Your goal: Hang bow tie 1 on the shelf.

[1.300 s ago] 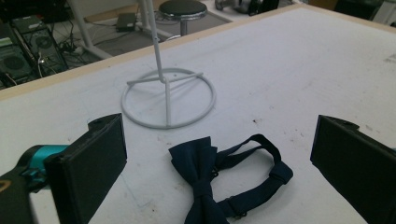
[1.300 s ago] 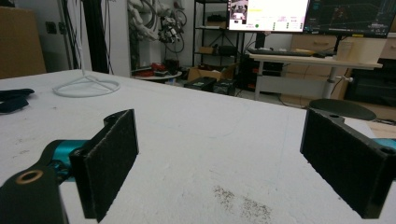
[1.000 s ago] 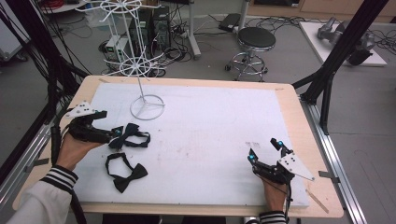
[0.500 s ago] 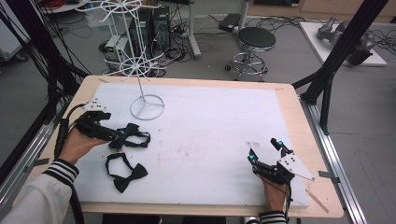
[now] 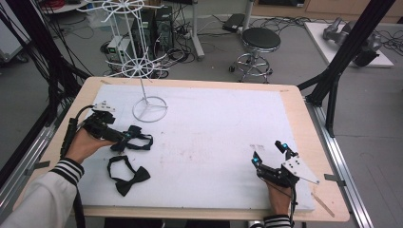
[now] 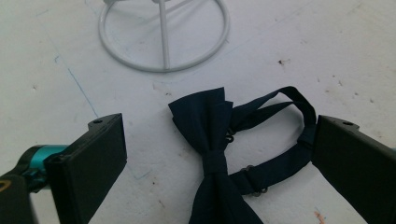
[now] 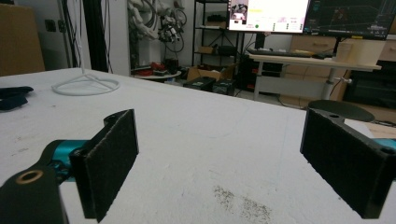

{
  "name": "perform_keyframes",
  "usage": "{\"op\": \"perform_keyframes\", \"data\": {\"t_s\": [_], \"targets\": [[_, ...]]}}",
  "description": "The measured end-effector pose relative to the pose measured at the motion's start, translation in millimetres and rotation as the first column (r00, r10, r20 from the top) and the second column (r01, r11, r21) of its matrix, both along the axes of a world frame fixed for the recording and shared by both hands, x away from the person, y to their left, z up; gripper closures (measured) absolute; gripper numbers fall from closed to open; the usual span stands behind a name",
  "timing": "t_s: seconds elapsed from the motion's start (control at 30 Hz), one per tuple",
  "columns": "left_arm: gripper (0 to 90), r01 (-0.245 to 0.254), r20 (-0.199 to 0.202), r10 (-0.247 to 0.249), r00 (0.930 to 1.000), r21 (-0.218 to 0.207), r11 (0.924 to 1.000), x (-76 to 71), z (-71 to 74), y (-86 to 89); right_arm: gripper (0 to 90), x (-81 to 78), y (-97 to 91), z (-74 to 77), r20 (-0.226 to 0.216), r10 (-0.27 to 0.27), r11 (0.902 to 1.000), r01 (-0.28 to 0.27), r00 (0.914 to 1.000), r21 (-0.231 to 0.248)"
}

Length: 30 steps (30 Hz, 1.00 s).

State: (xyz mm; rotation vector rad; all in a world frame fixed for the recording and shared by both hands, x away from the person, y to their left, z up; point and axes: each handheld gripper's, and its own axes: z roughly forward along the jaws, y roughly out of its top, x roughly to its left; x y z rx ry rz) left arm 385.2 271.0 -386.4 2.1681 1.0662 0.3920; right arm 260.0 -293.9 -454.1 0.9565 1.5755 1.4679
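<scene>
Right gripper (image 5: 269, 153) rested near desk (image 5: 294, 102) front edge, fingers wide apart, nothing between. Second bow tie (image 5: 127, 174) lay front left. Beyond it, left gripper (image 6: 217, 154) straddled bow tie (image 6: 215, 140), fingers spread, not yet gripping. White stand (image 5: 148, 107) farther back.

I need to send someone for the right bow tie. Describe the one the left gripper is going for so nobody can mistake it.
Start at the white wire stand at the far left of the white table. Just in front of its ring base lies a dark bow tie, between the open jaws of the left gripper. The other bow tie lies nearer the person, away from the gripper.
</scene>
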Motion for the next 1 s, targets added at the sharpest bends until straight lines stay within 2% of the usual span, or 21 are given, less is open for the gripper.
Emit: {"op": "perform_keyframes", "data": {"t_s": [0.07, 0.1, 0.2, 0.37, 0.8, 0.83, 1.0], "targets": [[4.1, -0.006, -0.026, 0.007, 0.9996, 0.027, 0.9996, 2.8, -3.4, -0.8, 10.8, 0.0, 0.1, 0.0, 0.001, 0.000, 1.0000, 0.000, 1.0000, -0.001], [4.2, -0.006, -0.026, 0.007, 0.9996, 0.027, 0.9996, 2.8, -3.4, -0.8, 10.8, 0.0, 0.1, 0.0, 0.001, 0.000, 1.0000, 0.000, 1.0000, -0.001], [16.3, -0.018, -0.041, 0.019, 0.9990, 0.042, 0.9990, 4.1, -6.0, -2.3, 10.7, -0.2, 0.3, 0.1, 0.000, 0.000, 1.0000, 0.000, 1.0000, -0.001], [16.9, -0.015, -0.073, 0.022, 0.9971, 0.087, 0.9961, 6.4, -10.2, -4.8, 10.8, -0.2, 0.2, 0.0, 0.003, -0.001, 1.0000, 0.001, 1.0000, -0.002], [23.4, -0.015, -0.157, 0.036, 0.9869, 0.134, 0.9908, 13.6, -20.7, -8.2, 10.8, -0.7, 0.4, -0.1, 0.001, -0.005, 1.0000, 0.005, 1.0000, 0.003], [28.8, -0.007, -0.170, 0.030, 0.9851, 0.134, 0.9909, 14.0, -21.0, -8.5, 10.7, -0.8, 0.4, 0.0, 0.001, -0.005, 1.0000, 0.005, 1.0000, 0.004], [33.2, 0.000, -0.187, 0.025, 0.9821, 0.134, 0.9910, 15.7, -22.8, -10.9, 10.7, -1.2, 0.2, -0.2, 0.000, -0.008, 0.9999, 0.008, 1.0000, 0.007]]}}
